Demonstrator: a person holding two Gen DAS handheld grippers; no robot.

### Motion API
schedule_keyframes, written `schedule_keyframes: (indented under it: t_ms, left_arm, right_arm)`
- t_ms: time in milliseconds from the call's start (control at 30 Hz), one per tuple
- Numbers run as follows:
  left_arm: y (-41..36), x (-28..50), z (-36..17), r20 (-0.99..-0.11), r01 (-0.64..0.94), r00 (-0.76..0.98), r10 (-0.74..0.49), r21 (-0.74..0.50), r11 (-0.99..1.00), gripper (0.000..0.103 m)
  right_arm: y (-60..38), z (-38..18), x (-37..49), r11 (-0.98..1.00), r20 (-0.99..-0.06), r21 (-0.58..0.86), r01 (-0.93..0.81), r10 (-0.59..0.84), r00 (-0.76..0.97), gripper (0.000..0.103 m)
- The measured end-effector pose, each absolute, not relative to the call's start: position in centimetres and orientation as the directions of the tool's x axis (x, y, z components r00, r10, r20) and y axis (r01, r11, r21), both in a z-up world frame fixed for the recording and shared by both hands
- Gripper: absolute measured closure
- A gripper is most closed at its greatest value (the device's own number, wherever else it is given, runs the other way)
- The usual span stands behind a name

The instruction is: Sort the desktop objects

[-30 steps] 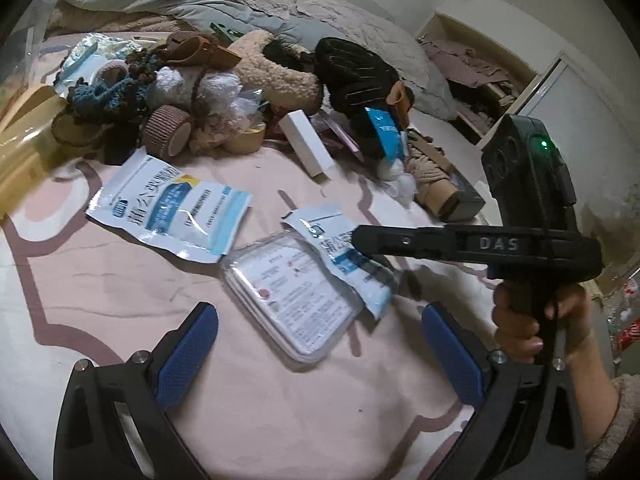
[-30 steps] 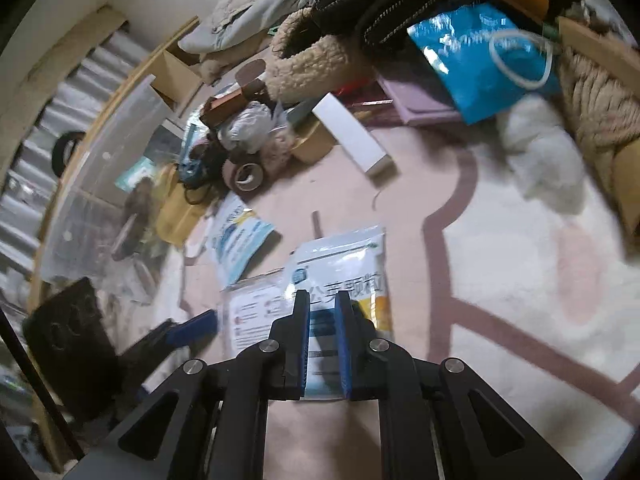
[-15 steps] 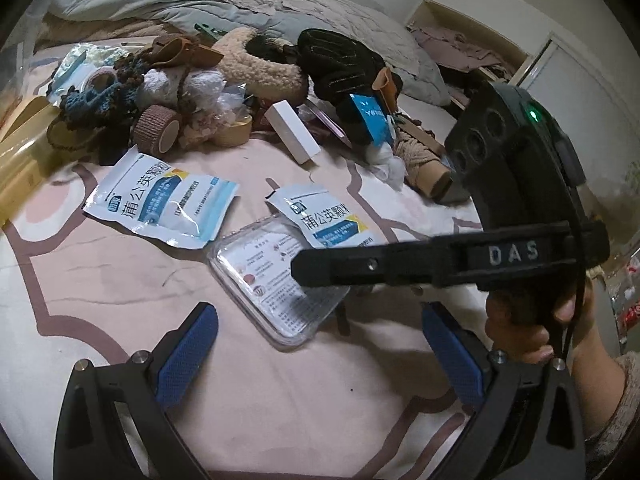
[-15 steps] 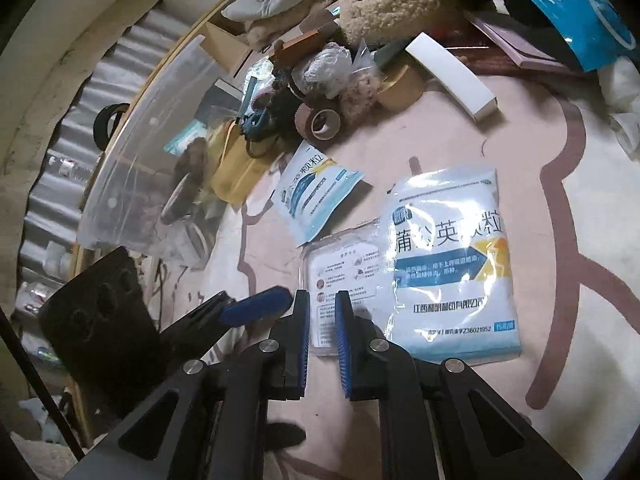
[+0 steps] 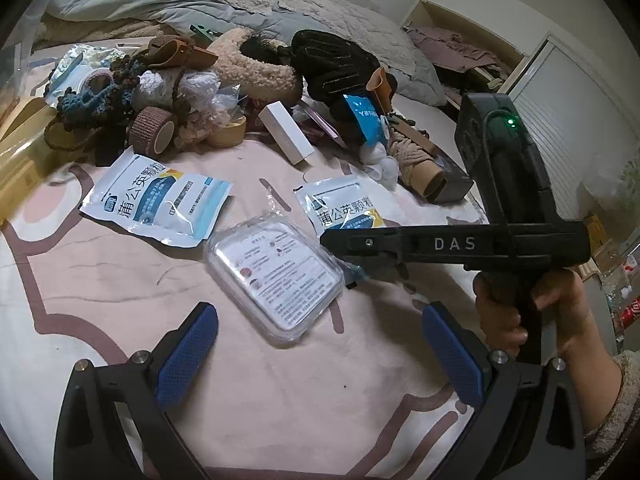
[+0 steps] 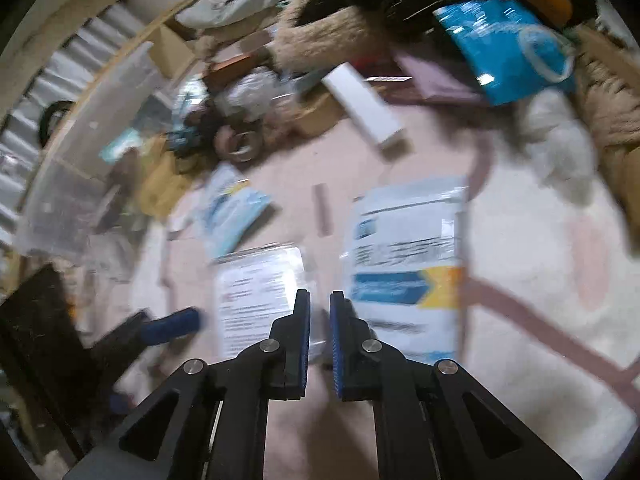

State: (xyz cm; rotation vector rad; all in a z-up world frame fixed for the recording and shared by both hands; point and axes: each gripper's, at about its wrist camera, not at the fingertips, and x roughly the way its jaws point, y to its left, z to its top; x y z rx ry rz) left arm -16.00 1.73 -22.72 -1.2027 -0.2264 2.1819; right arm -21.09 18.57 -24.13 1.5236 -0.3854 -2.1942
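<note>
A clear plastic case (image 5: 276, 270) with a printed label lies on the pink sheet between two white-and-blue medicine packets, one on the left (image 5: 160, 200) and one on the right (image 5: 344, 206). My left gripper (image 5: 320, 352) is open and empty just in front of the case. My right gripper (image 6: 319, 312) is nearly shut with nothing between its pads, low between the case (image 6: 260, 288) and the right packet (image 6: 408, 264). From the left wrist view it (image 5: 340, 242) reaches in from the right over that packet's near edge. The right wrist view is blurred.
A heap of clutter lies at the back: a brown tape roll (image 5: 154, 130), a white box (image 5: 286, 134), a black glove (image 5: 336, 66), a fleece slipper (image 5: 256, 72), a blue packet (image 5: 362, 116). A clear storage bin (image 6: 84, 160) stands to the left.
My right gripper has swung back to the right and lower, its tip now between the case and the right packet. The left gripper has stayed open and edged closer to the case.
</note>
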Motion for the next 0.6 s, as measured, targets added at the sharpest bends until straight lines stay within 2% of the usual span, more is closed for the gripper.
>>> schedule_keyframes:
  t_ms: [200,600]
  left_arm:
    - [1.2,-16.2,-22.6,-0.715,-0.419,-0.400,0.574,-0.415,-0.808,0.000]
    - [-0.3,-16.1,-23.4,-0.804,-0.346,-0.474,0.358,-0.204,-0.916,0.000]
  right_arm:
    - [17.9,-25.1,-20.9,-0.803,-0.768,0.565,0.192,-0.596,-0.233,0.095]
    - [14.6,-25.3,-20.4,-0.676,-0.675,0.687,0.268,-0.729,-0.109,0.095]
